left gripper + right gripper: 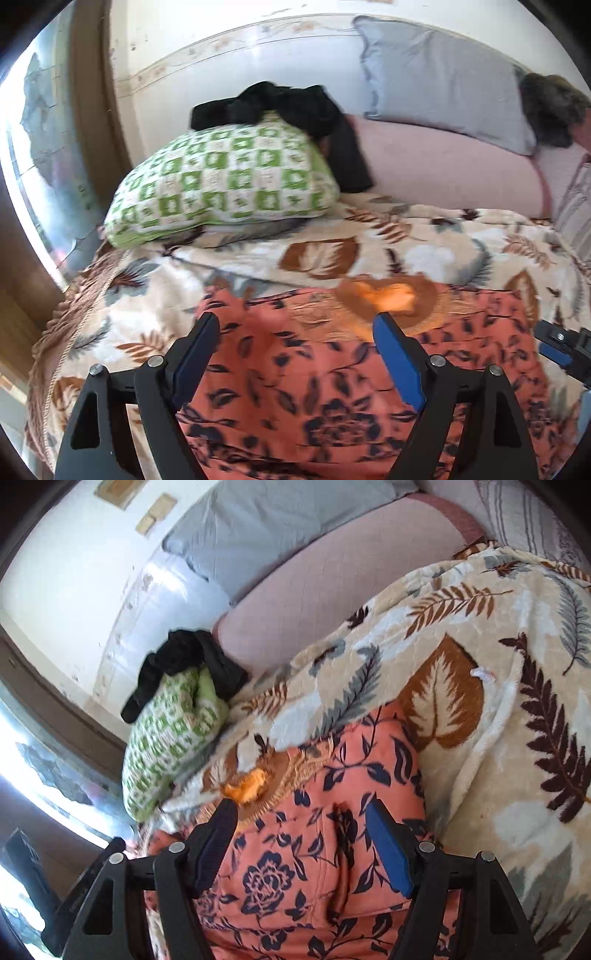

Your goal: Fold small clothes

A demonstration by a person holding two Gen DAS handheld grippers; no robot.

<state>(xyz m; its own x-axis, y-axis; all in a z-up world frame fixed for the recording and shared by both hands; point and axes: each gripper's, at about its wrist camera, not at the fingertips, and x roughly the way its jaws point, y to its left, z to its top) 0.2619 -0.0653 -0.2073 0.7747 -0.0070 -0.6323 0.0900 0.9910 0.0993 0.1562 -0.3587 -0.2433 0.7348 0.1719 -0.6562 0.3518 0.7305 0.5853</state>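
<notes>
A salmon-orange garment (314, 387) with a dark flower print lies spread on a leaf-patterned blanket (406, 251); its brown neckline trim (388, 299) faces the pillows. My left gripper (295, 319) hovers over it, open, nothing between the blue pads. The right gripper's tip (557, 343) shows at the right edge. In the right wrist view the right gripper (301, 805) is open above the same garment (295, 867), near the neckline (251, 786), on the blanket (480, 664). A crease runs down the cloth between its fingers.
A green-and-white checked pillow (221, 184) carries crumpled black clothing (288, 103) at the back left. A pink bolster (443, 166) and a grey pillow (443, 74) lean on the wall. The bed's fringed edge (66, 314) drops off at the left, beside a bright window (37, 147).
</notes>
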